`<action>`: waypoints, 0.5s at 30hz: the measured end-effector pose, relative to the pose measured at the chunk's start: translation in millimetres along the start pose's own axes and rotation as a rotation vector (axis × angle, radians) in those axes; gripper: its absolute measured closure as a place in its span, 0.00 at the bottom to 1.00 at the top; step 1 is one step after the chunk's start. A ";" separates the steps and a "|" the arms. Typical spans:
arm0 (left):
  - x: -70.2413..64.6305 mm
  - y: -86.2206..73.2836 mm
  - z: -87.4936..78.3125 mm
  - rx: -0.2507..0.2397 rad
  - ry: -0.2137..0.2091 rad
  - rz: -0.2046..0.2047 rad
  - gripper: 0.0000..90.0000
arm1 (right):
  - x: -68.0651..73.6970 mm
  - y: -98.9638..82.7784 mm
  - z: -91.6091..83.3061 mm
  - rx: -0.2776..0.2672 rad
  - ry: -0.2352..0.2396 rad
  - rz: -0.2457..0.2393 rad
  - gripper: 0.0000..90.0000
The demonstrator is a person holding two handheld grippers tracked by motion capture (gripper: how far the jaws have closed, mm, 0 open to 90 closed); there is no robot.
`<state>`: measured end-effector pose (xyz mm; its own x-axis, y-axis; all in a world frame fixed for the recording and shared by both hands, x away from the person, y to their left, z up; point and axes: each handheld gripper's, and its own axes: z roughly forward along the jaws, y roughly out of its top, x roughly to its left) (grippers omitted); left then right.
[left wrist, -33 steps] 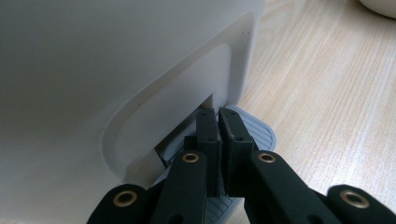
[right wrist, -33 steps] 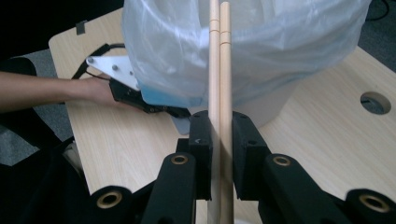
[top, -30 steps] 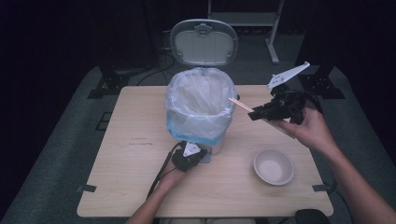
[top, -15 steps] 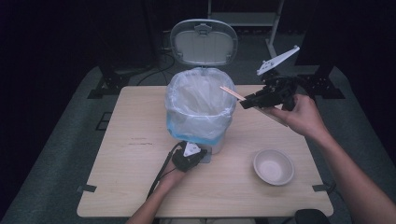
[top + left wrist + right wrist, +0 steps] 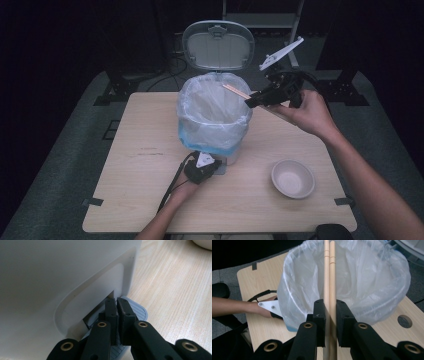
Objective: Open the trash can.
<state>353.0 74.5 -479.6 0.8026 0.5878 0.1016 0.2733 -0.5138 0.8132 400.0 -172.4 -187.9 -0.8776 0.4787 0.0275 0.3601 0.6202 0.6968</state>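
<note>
A pair of wooden chopsticks [image 5: 329, 277] is clamped side by side between the jaws of the right claw [image 5: 255, 100], the sticks running straight out past the jaw tips. Their far ends hang over the open mouth of the bin [image 5: 215, 117], above its clear plastic liner [image 5: 367, 282], and nothing stands between the sticks and the opening. In the high view the chopsticks [image 5: 236, 91] slant over the bin's right rim, with the right claw raised above the bench [image 5: 140, 165] and just beside that rim.

The bin's lid [image 5: 218, 45] stands upright behind the opening. At the bin's foot the left claw [image 5: 116, 305] has its jaws closed together with nothing between them, resting on the ribbed grey pedal [image 5: 138, 311] close against the bin's white wall. In the high view the left claw [image 5: 202, 169] sits low at the front of the bin.

A pale round bowl [image 5: 293, 178] rests on the bench to the right of the bin, well apart from both claws.
</note>
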 end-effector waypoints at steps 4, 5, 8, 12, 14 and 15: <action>0.2 0.1 0.0 0.000 -0.003 0.001 0.98 | 0.9 8.6 1.3 0.005 -0.003 -0.004 0.88; 0.1 0.1 0.1 0.000 -0.002 0.000 0.98 | 0.6 10.3 1.8 0.005 -0.003 -0.006 0.88; 0.7 0.3 0.1 0.002 -0.006 0.005 0.98 | 0.6 15.3 3.5 0.011 -0.005 -0.008 0.88; 0.4 0.6 0.5 -0.001 -0.007 0.003 0.98 | 0.4 22.5 6.0 0.011 -0.004 -0.013 0.88; 0.4 0.7 0.5 0.000 -0.007 0.004 0.98 | 0.6 26.3 7.9 0.017 -0.005 -0.017 0.88; 0.3 0.7 0.5 0.000 -0.006 0.004 0.98 | 0.7 28.3 9.1 0.017 -0.006 -0.020 0.88</action>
<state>353.6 74.0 -479.3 0.8066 0.5823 0.1011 0.2704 -0.5157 0.8130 412.4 -149.0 -174.7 -0.8828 0.4696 0.0099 0.3480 0.6399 0.6852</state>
